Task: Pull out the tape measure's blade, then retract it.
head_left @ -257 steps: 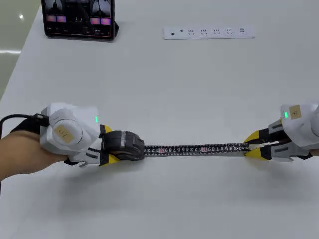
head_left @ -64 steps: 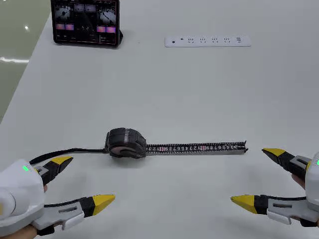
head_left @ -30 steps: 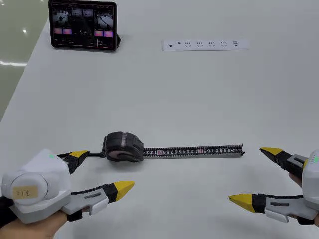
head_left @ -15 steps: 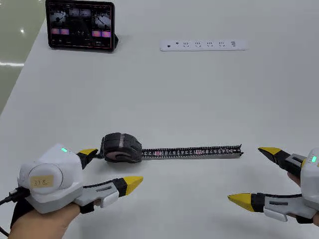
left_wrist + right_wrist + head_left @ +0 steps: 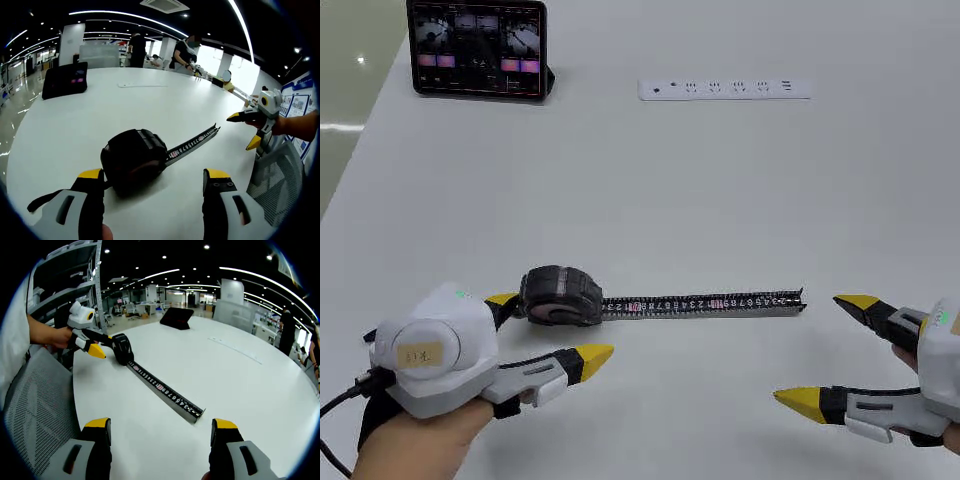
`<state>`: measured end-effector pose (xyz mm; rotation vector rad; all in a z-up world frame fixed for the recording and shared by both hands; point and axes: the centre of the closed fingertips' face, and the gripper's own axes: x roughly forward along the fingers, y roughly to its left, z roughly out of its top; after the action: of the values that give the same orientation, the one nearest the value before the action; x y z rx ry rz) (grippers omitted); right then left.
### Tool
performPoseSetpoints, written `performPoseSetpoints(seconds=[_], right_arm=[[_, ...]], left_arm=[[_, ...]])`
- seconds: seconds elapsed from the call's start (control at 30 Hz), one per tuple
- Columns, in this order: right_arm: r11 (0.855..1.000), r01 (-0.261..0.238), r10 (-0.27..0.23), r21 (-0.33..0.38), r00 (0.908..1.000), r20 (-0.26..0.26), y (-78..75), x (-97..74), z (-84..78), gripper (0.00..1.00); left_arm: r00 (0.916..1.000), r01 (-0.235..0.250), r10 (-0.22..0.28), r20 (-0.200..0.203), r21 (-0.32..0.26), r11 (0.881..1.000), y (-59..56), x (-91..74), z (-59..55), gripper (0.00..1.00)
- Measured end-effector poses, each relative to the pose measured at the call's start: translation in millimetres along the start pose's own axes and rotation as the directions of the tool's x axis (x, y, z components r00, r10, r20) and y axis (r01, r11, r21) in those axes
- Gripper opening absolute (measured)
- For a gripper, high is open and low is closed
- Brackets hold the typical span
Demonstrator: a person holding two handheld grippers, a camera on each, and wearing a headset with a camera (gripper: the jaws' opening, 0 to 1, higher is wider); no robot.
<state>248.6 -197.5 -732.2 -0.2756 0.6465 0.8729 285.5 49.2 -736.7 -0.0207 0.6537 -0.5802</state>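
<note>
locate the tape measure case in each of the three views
Head view: tape measure case lower left, just ahead of the left hand-held gripper.
Left gripper view: low centre, just beyond the jaw tips.
Right gripper view: upper left, at the far end of the blade.
Shared landmark: the black tablet standing beyond it.

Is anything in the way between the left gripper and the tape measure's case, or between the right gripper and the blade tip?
Nothing visible. The left gripper is open, and the case sits just ahead between its jaws. The right gripper, also open, faces the blade tip across bare table.
</note>
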Motion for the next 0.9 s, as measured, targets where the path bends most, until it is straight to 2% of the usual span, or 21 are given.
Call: performPoseSetpoints(seconds=[0.1,0.17,0.27,0.5,0.9], right_arm=[[1.0,0.0,0.0,0.001,1.0,-0.001,-0.4,0.2,-0.9,0.8],[1.0,0.014,-0.014,-0.009,0.9999,0.009,-3.4,-1.1,1.2,0.76],[1.0,0.008,-0.008,-0.007,0.9999,0.008,-5.0,-0.8,1.4,0.74],[0.999,-0.007,0.007,-0.034,1.0,-0.007,-9.4,0.2,2.6,0.68],[0.993,-0.063,0.058,-0.105,0.9973,-0.045,-18.9,7.5,7.4,0.55]], left_arm=[[0.9999,-0.015,0.015,0.005,-0.009,1.0,0.6,1.2,0.9,0.78],[0.9992,-0.033,0.033,0.022,-0.038,0.999,2.0,1.9,3.0,0.77],[0.9983,-0.054,0.055,0.022,-0.026,0.998,1.9,4.4,2.7,0.76],[0.9936,-0.104,0.106,0.039,-0.061,0.993,4.9,8.3,4.8,0.76],[0.9825,-0.173,0.179,0.051,-0.107,0.979,9.7,13.3,7.1,0.73]])
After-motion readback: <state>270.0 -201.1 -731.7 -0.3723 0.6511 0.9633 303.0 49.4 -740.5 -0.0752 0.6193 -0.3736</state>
